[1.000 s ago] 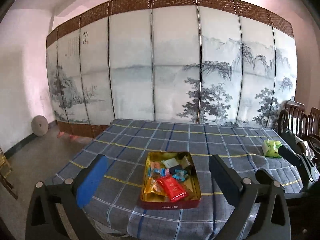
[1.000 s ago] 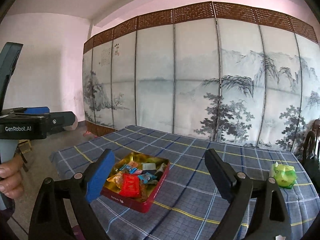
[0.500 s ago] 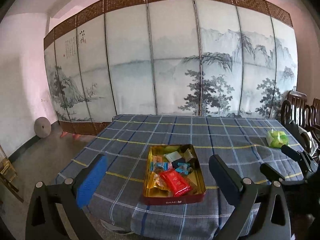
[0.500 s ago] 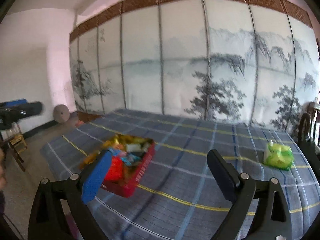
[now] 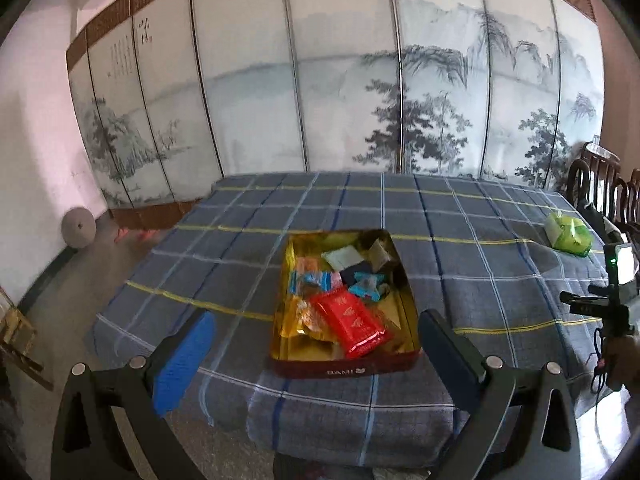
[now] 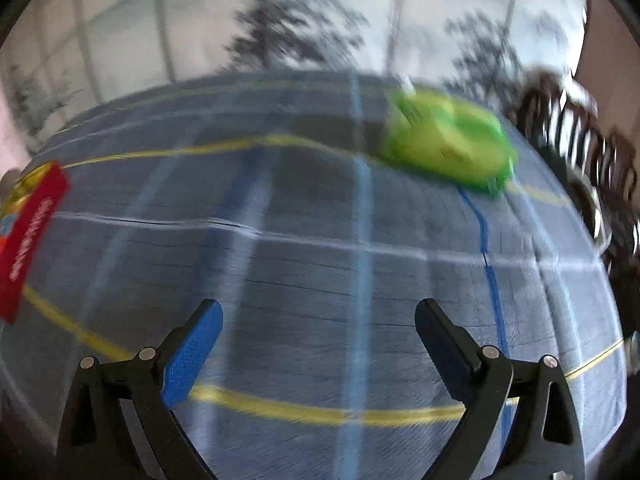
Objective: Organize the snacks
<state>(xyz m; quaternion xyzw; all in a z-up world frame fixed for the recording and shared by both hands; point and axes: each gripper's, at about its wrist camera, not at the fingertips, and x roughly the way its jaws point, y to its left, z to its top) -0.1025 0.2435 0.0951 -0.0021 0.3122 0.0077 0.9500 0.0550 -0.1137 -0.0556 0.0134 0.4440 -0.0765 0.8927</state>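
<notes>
Red-sided tin [image 5: 344,369] of mixed snacks [image 5: 347,292] sits near the plaid table's [image 5: 460,216] front edge, between the spread, empty left gripper [image 5: 316,354]. A green packet [image 6: 448,144] lies well apart, beyond the right gripper [image 6: 318,342], its jaws wide and holding nothing.

left gripper [image 5: 316,346] is pointing down-forward, jaws standing wide apart, nothing between the pads. right gripper [image 6: 318,336] is tilting steeply down, jaws spread wide and empty, having just been opening; its view is motion-blurred. right hand [image 5: 624,354] is gripping its handle.
</notes>
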